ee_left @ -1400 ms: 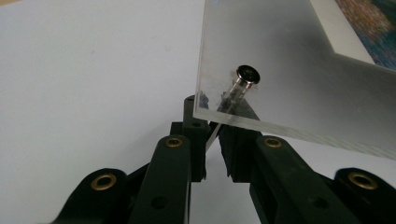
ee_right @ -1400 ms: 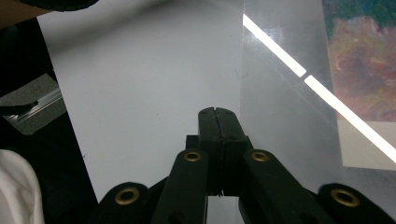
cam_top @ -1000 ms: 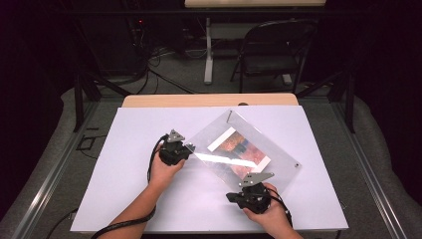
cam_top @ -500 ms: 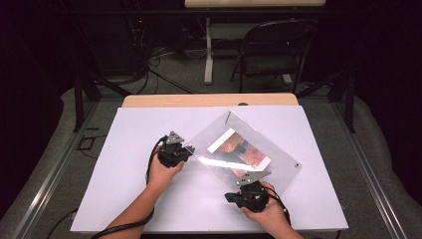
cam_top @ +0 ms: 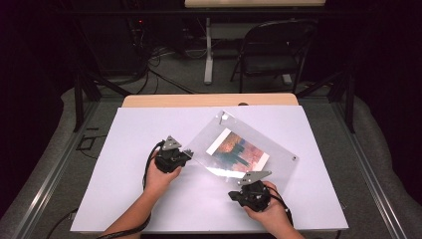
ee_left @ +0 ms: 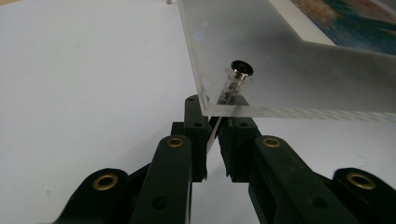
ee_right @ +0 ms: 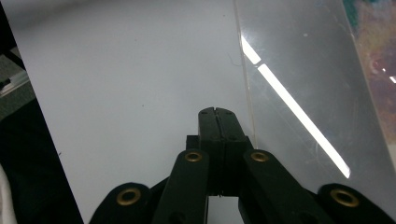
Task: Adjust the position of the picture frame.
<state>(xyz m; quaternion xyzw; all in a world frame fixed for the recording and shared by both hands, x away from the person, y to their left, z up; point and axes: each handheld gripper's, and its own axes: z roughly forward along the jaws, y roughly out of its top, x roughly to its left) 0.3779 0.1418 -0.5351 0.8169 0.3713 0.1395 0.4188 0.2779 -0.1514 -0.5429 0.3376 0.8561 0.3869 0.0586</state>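
Pinching corner of stiff, slippery clear acrylic photo frame (cam_top: 242,149) with left gripper (ee_left: 214,125); right gripper (ee_right: 218,122) clenched empty beside edge

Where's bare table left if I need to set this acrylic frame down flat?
Most bare room lies on the white table left of the left gripper, out to the left edge. A narrower strip runs right of the acrylic frame. It is crowded at the near middle, around the right gripper.

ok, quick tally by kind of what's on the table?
Acrylic photo frame: 1
Printed picture inside it: 1
Grippers: 2, left gripper and right gripper
Total: 4
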